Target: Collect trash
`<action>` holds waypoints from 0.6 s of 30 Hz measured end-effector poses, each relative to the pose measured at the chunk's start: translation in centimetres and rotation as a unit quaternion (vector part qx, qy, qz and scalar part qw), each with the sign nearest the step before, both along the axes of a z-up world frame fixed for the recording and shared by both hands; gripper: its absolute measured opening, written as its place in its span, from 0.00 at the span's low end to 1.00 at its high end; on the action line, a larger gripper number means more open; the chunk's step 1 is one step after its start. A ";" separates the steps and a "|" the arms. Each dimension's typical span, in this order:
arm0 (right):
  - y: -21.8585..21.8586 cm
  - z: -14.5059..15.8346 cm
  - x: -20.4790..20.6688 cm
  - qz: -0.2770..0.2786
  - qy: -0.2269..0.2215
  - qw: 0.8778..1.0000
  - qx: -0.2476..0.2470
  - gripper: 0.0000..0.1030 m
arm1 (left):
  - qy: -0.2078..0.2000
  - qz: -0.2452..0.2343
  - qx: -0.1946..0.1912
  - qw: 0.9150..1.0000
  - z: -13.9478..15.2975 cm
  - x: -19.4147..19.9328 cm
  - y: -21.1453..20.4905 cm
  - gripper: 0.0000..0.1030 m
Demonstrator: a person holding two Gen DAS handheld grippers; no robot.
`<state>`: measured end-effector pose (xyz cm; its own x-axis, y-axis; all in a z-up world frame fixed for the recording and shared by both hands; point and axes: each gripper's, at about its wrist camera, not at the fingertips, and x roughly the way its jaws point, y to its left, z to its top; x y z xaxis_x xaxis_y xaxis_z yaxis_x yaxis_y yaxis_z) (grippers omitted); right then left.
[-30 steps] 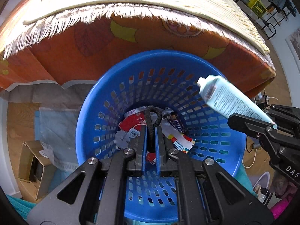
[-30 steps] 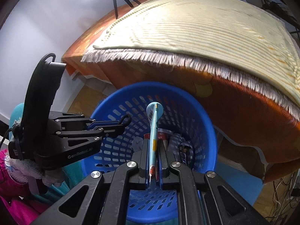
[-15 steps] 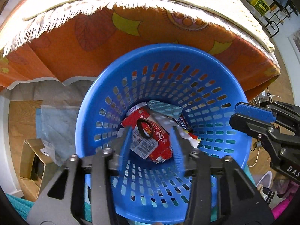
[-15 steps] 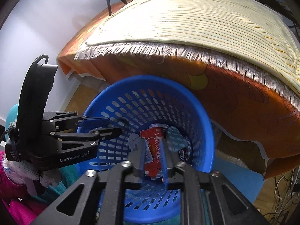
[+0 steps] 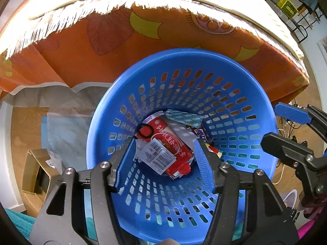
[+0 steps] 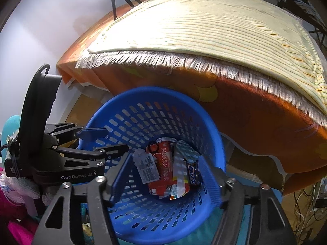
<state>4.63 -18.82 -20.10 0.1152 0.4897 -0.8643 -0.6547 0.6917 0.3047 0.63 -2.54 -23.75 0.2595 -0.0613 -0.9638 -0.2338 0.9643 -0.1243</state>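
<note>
Left wrist view: the left gripper (image 5: 164, 163) hangs over the blue basket (image 5: 255, 110), its jaws spread wide and holding nothing. Between and beyond the blue pads (image 5: 126, 163), at the basket's bottom, lies the trash: a red carton (image 5: 169, 140) with a white barcode label, a black ring (image 5: 145, 130) on its upper corner, a pale teal tube (image 5: 183, 117) just past it, and a dark wrapper (image 5: 201, 132) to its right. None of it touches the jaws. The right gripper (image 5: 286, 128) reaches in from the right edge, above the basket rim, jaws parted and empty. Behind the basket hangs an orange cloth (image 5: 102, 36) under a fringed mat (image 5: 81, 6). A cardboard box (image 5: 34, 175) sits on the floor at the left.

Right wrist view: the right gripper (image 6: 166, 173) also looks down into the basket (image 6: 214, 126), jaws released and wide apart. The carton (image 6: 163, 163), ring (image 6: 152, 146), tube (image 6: 187, 152) and wrapper (image 6: 193, 172) lie at the bottom, framed between the jaws and well below them. The left gripper (image 6: 102, 140) comes in from the left over the rim, jaws parted, nothing between them. The striped mat (image 6: 204, 24) covers the tabletop above the orange cloth (image 6: 245, 106), just behind the basket.
</note>
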 end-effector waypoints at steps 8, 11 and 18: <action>-0.5 0.8 0.6 -0.023 -0.013 1.000 -0.006 0.79 | -0.006 0.012 -0.013 1.000 1.0 -0.2 0.5 0.59; -0.9 1.3 1.0 -0.036 -0.017 0.999 -0.006 0.82 | -0.013 0.013 -0.014 1.000 1.8 -0.2 0.7 0.59; -1.6 2.3 1.8 -0.067 -0.028 0.997 -0.013 0.82 | -0.029 0.019 -0.019 0.999 3.4 0.1 1.3 0.59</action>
<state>6.41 -20.42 -17.75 0.2261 0.4449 -0.8666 -0.5721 0.7806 0.2515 0.70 -1.23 -20.38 0.3184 -0.0865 -0.9440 -0.2607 0.9494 -0.1749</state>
